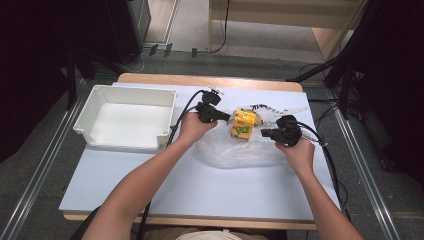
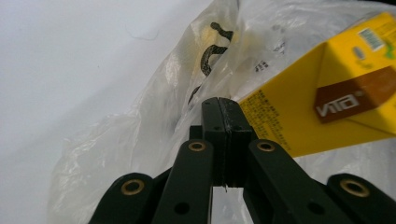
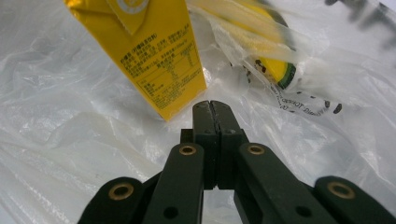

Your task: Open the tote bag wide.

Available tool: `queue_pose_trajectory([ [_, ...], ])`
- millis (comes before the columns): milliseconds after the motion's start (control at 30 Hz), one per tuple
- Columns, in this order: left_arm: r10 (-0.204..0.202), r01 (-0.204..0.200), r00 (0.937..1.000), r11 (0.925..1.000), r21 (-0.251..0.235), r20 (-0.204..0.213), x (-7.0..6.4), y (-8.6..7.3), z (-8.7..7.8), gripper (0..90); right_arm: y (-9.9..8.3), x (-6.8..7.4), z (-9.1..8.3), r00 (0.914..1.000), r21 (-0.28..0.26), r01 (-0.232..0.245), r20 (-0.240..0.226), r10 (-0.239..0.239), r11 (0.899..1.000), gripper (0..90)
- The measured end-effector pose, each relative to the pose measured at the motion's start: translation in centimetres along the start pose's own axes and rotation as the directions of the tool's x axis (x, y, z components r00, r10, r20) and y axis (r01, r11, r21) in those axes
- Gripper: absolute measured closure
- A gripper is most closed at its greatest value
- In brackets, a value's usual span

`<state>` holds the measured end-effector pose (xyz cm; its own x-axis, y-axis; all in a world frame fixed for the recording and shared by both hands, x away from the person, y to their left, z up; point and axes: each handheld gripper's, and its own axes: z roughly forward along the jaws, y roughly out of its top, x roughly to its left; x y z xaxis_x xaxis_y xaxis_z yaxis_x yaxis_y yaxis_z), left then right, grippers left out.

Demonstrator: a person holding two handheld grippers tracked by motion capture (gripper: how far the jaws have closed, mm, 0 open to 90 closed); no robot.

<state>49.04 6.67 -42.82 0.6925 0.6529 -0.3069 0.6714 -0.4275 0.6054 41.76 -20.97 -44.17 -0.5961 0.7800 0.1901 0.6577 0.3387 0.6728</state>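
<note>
A pale blue-white rectangular table top carries a crumpled clear plastic bag near its middle, and on that bag stands a yellow drink carton with green artwork on its front and a brown "VITA" label on one face. The person's left hand holds the black two-jaw left gripper just to the left of the carton, its tip pointing at the carton's upper part. In the left gripper view its jaws are pressed together with no gap, and a thin edge of bag film seems to lie at the tip, though it is hard to tell whether any is truly pinched. The right hand holds the black right gripper on the carton's other side, aimed at its lower corner and near it. In the right gripper view those jaws are also pressed flat against each other, hanging over the wrinkled plastic, with the carton just ahead and a yellow-and-green printed item inside the bag beyond. A white rectangular plastic bin sits well apart at the left of the table.
</note>
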Motion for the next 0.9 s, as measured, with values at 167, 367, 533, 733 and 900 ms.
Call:
queue_pose_trajectory([
  [167,-0.026,0.026,0.9996,0.9997,0.003,-0.008,0.7,-0.1,1.5,90.0,-0.6,0.2,0.3,0.9999,0.014,0.015,-0.003,-0.014,1.000,90.0],
  [367,-0.025,0.025,0.9989,0.9997,0.003,-0.039,1.3,-0.4,2.7,90.0,-1.9,0.4,1.0,0.9996,0.031,0.022,-0.021,-0.021,0.999,90.0],
  [533,-0.040,0.039,0.9972,0.9992,-0.012,-0.064,1.8,-0.3,3.3,90.0,-3.1,0.6,1.2,0.9993,0.044,0.010,-0.037,-0.008,0.999,90.0],
  [733,-0.064,0.062,0.9944,0.9977,-0.025,-0.084,2.6,-0.4,3.8,90.0,-4.2,0.8,0.9,0.9992,0.044,0.014,-0.037,-0.012,0.999,90.0],
  [900,-0.061,0.057,0.9910,0.9976,-0.039,-0.119,3.1,-0.4,3.5,90.0,-5.4,1.2,0.1,0.9985,0.031,0.037,-0.042,-0.036,0.999,90.0],
])
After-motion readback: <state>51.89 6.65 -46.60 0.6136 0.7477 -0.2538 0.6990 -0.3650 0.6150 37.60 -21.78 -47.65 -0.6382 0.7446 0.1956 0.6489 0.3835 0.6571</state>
